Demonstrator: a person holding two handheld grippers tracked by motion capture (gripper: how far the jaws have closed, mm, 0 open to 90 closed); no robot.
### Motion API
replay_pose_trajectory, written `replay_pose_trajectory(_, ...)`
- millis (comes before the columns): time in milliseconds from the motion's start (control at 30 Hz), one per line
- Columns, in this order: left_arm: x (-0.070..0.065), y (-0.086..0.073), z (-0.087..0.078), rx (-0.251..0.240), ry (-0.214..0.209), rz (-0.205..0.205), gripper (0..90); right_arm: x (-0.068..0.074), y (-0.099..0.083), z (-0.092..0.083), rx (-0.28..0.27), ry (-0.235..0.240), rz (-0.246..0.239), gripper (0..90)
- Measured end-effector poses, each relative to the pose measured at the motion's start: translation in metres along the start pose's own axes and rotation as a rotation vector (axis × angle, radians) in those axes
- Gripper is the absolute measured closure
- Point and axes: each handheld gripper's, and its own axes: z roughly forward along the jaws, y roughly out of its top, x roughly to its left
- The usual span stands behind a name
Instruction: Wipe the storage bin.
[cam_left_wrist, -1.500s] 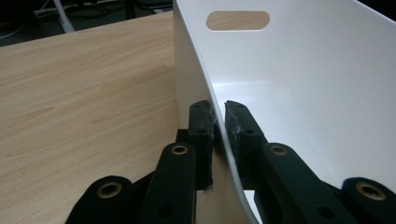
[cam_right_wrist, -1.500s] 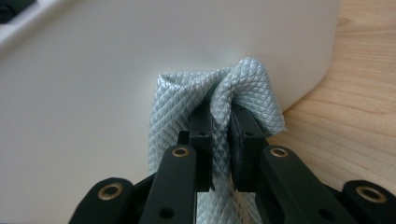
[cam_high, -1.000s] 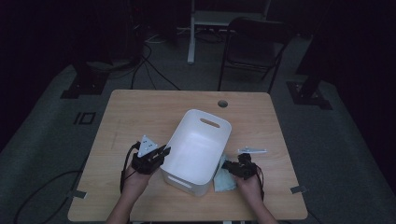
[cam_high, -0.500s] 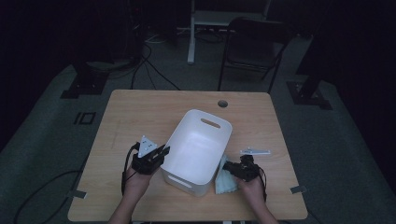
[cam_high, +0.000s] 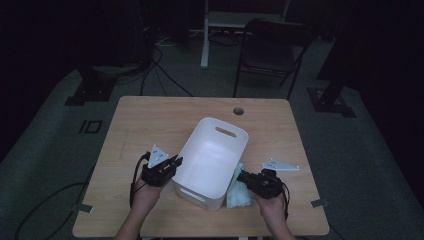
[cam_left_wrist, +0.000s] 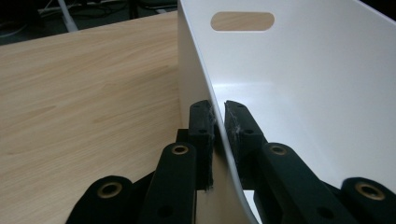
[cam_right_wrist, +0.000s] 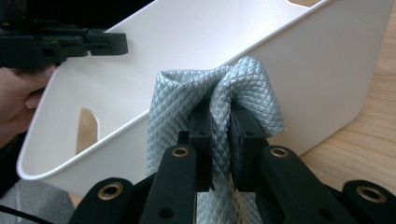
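A white plastic bin (cam_high: 212, 162) with handle slots lies at the table's middle, empty inside. My left gripper (cam_high: 172, 162) is shut on the bin's left wall (cam_left_wrist: 217, 126), one jaw outside and one inside. My right gripper (cam_high: 244, 176) is shut on a pale blue quilted cloth (cam_right_wrist: 224, 88), which bunches over the jaws and hangs below them just outside the bin's right wall (cam_right_wrist: 299, 70). In the high view the cloth (cam_high: 237, 192) drapes between that gripper and the bin.
The wooden table (cam_high: 150, 120) has a round cable hole (cam_high: 238, 110) at its far edge. A black chair (cam_high: 272, 50) and a white stand stand beyond the table on dark floor with cables. The left hand (cam_right_wrist: 18, 100) appears across the bin.
My right gripper has lifted with the cloth, raising it off the table beside the bin. The left gripper and bin have stayed put.
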Motion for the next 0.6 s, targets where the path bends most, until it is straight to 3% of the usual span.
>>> replay_pose_trajectory(600, -0.002, 0.000, 0.001, -0.003, 0.001, 0.010, 81.7, -0.019, -0.014, 0.020, 0.075, -0.052, 0.037, 81.3)
